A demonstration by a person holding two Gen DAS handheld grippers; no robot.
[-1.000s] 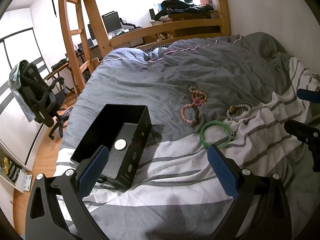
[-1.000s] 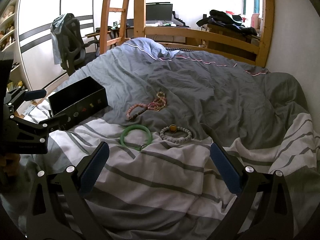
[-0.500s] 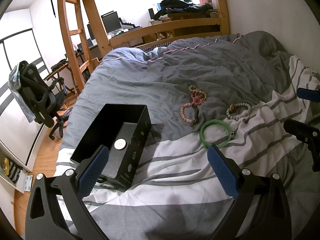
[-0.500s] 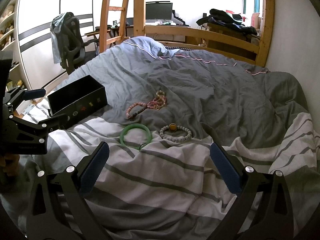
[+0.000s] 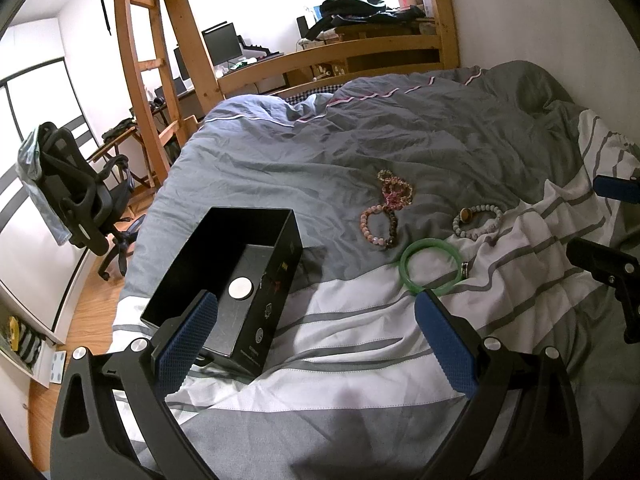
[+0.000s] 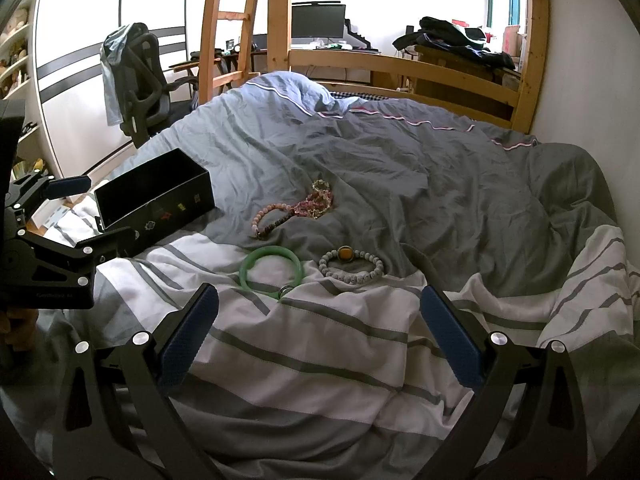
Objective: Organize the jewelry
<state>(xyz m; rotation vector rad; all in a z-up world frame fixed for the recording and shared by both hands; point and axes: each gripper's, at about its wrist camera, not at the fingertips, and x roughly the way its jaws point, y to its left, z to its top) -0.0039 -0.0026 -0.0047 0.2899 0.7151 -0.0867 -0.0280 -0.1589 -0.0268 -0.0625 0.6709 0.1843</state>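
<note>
In the left wrist view, the left gripper (image 5: 316, 336) hangs over the white-and-grey striped blanket (image 5: 360, 344) with its blue-padded fingers (image 5: 188, 340) spread wide, holding nothing and touching nothing. Its left finger overlaps the near corner of the open black rectangular box (image 5: 240, 280), which sits on the bed with a round silver disc (image 5: 239, 289) on its floor; the box's near end is hidden behind that finger. Beyond the fingers lie the green jade bangle (image 5: 430, 266) with a small dark ring (image 5: 465, 270) touching its right rim, the pale grey bead bracelet with an amber stone (image 5: 478, 222), the pink-and-brown bead bracelet (image 5: 379, 226) and a tangled pink bead strand (image 5: 394, 190). The right gripper (image 5: 608, 240) is cut off at the right edge. In the right wrist view, the right gripper (image 6: 318, 332) is likewise wide open and empty above the blanket. The bangle (image 6: 272, 270) and grey bracelet (image 6: 352, 266) lie just beside each other near the fold where the grey duvet (image 6: 420, 184) meets the stripes; the ring is hard to make out here. The box (image 6: 154, 200) stands well to the left, partly behind the left gripper (image 6: 76, 216), and bare blanket lies open between the fingers and the jewellery.
</note>
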